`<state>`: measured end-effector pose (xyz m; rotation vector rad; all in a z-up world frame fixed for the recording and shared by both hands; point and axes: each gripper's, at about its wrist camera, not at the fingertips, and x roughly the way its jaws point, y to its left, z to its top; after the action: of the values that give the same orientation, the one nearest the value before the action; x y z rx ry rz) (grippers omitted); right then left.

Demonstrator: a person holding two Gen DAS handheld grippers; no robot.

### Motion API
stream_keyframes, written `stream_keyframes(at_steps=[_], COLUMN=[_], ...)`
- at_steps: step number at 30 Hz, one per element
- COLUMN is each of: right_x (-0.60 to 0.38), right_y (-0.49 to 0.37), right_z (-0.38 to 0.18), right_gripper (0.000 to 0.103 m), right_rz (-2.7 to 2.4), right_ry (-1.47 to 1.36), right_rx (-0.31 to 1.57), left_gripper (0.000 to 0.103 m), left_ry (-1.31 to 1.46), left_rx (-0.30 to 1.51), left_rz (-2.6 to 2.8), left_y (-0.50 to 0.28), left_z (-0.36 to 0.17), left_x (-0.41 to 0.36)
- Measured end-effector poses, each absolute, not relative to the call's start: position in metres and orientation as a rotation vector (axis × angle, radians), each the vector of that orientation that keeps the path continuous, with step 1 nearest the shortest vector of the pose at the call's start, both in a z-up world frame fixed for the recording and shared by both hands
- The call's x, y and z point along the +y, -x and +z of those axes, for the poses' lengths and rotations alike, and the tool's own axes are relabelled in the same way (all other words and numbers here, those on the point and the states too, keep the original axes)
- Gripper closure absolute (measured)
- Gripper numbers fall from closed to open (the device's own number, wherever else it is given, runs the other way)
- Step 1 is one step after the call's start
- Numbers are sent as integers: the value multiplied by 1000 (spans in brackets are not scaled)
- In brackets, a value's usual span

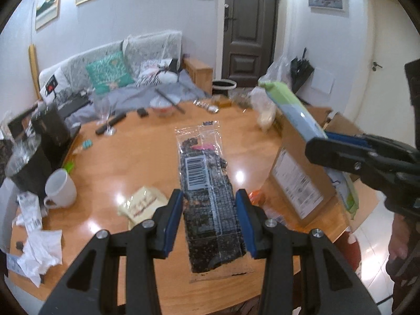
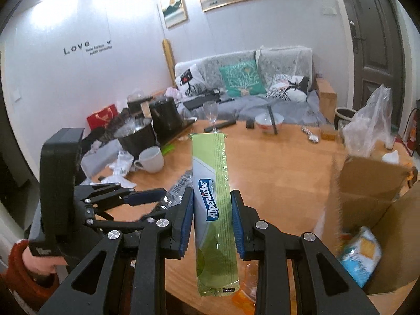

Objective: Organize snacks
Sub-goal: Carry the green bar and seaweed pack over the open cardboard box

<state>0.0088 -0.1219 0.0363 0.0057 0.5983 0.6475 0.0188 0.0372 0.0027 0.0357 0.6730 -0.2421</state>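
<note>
Both pairs of fingers are gripping a snack: the left gripper point(image 1: 209, 219) is clamping a clear dark-snack packet point(image 1: 207, 183), the right gripper point(image 2: 212, 221) a green Alpenliebe pack point(image 2: 216, 207). Each pack is hanging above the wooden table point(image 1: 126, 155), probably for carrying to the open cardboard box point(image 2: 372, 186) at three o'clock, where a blue packet point(image 2: 361, 253) is already lying.

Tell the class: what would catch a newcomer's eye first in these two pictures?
Probably the two snacks lifted over the wooden table: the left gripper clamps a long clear packet of dark snack, and the right gripper clamps a green Alpenliebe pack. Next, the open cardboard box at the table's right edge, a blue packet already inside.
</note>
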Motion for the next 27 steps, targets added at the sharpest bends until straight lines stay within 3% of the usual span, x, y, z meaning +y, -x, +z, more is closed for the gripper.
stream_keyframes(at_steps=[14, 27], right_x=[-228, -272], right_y=[-20, -64], right_z=[60, 0], right_gripper=[80, 80], right_rz=[509, 473], right_ry=[-32, 133], right_rx=[574, 746], left_gripper=[65, 65], left_ry=[-115, -204], left_rx=[565, 645], left_rz=[-421, -552], left_y=[-24, -54], left_z=[75, 66], left_x=[-54, -149])
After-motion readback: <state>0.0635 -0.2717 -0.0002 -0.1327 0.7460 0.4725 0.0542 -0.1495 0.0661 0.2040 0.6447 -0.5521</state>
